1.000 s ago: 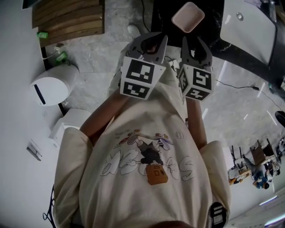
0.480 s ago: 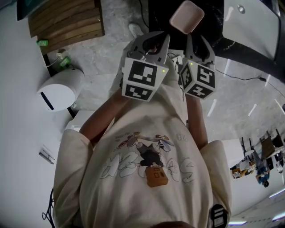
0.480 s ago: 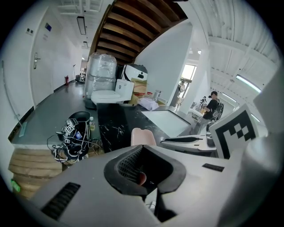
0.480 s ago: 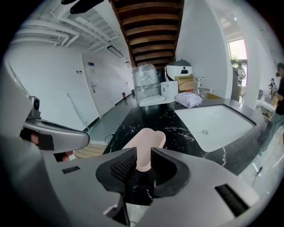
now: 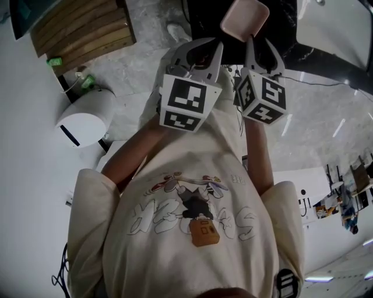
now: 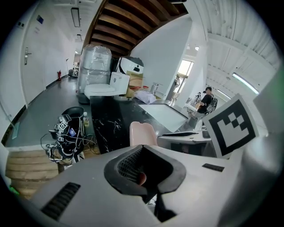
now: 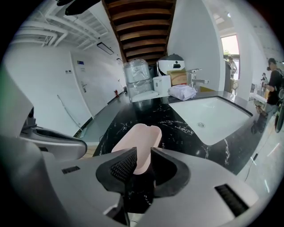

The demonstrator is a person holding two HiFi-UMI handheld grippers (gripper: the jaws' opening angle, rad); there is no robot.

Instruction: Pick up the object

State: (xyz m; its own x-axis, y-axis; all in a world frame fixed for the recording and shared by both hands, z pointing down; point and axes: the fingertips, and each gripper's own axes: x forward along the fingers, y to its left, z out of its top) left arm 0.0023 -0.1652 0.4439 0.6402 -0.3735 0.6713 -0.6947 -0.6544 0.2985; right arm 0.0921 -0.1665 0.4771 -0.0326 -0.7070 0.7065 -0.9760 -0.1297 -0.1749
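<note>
A pale pink oblong dish [image 5: 245,16] lies on the black marble counter [image 5: 204,17]. In the right gripper view the pink dish [image 7: 140,137] lies straight ahead, its near end between the fingertips of my right gripper [image 7: 144,153]. Its jaws have just been closing and a gap still shows, so it is open. In the head view my right gripper [image 5: 260,46] sits just below the dish. My left gripper [image 5: 204,46] hangs beside it to the left, short of the counter edge. Its tips meet in the left gripper view, so my left gripper [image 6: 142,147] is shut and empty, the dish [image 6: 143,133] beyond it.
A white sink [image 7: 213,113] with a tap is set in the counter to the right of the dish. A wrapped water jug [image 7: 138,75] and boxes stand at the counter's far end. On the floor are a white round appliance [image 5: 84,119], wooden steps [image 5: 81,26] and a black cable bundle [image 6: 69,133].
Both grippers have moved forward and down toward the counter. The right gripper's tips have come up around the dish's near end, and its jaws have narrowed.
</note>
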